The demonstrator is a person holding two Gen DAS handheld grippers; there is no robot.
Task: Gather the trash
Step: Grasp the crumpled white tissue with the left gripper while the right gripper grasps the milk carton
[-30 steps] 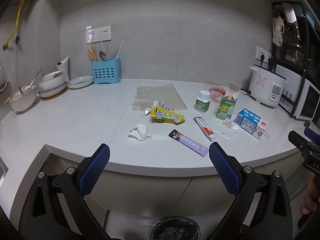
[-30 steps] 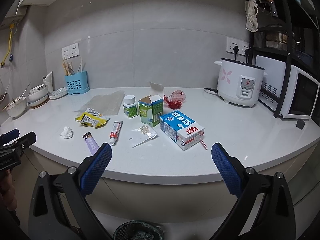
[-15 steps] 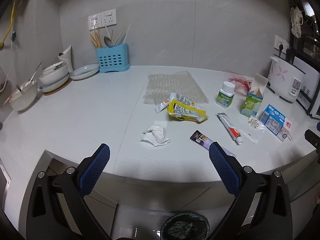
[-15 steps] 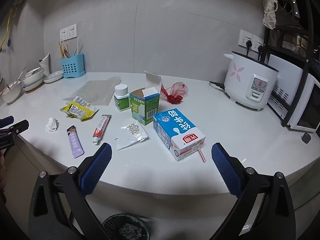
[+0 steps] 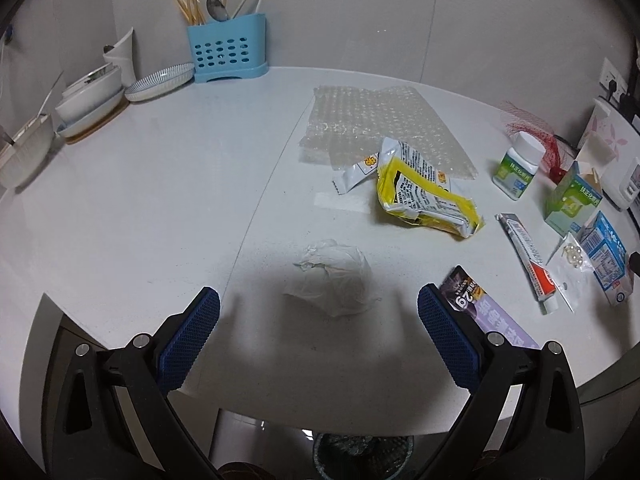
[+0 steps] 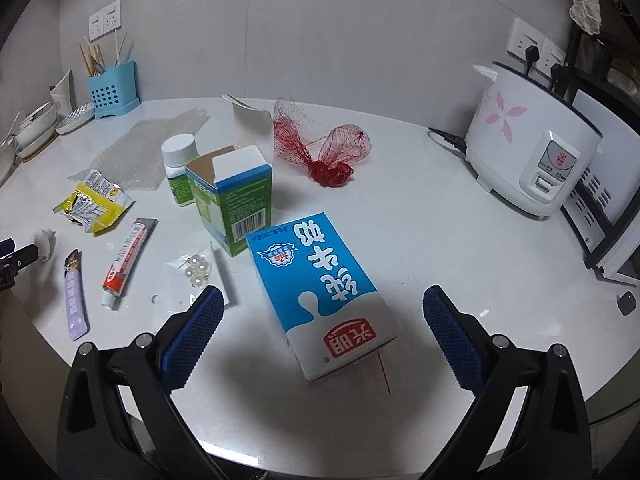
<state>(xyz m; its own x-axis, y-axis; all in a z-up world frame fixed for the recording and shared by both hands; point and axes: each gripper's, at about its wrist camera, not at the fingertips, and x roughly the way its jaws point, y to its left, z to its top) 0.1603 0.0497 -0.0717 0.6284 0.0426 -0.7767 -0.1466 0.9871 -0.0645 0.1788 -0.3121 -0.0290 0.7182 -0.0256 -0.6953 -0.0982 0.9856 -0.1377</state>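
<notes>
Litter is spread over a white counter (image 5: 160,200). My left gripper (image 5: 319,336) is open just short of a crumpled white tissue (image 5: 334,278), which lies ahead between its fingers. A yellow snack wrapper (image 5: 424,196), a purple sachet (image 5: 484,312), a tube (image 5: 526,254) and bubble wrap (image 5: 380,128) lie beyond. My right gripper (image 6: 318,336) is open over the near end of a blue and white milk carton (image 6: 326,292) lying flat. An open green box (image 6: 234,196), a pill bottle (image 6: 179,168) and red netting (image 6: 324,148) sit behind it.
A dark waste bin (image 5: 362,456) stands on the floor under the counter edge. A blue utensil holder (image 5: 226,54) and stacked bowls (image 5: 90,96) are at the back left. A rice cooker (image 6: 532,160) and a microwave (image 6: 612,200) stand at the right.
Both grippers have moved forward and lower over the counter. The left one closed in on the tissue, the right one on the milk carton. Both stay open.
</notes>
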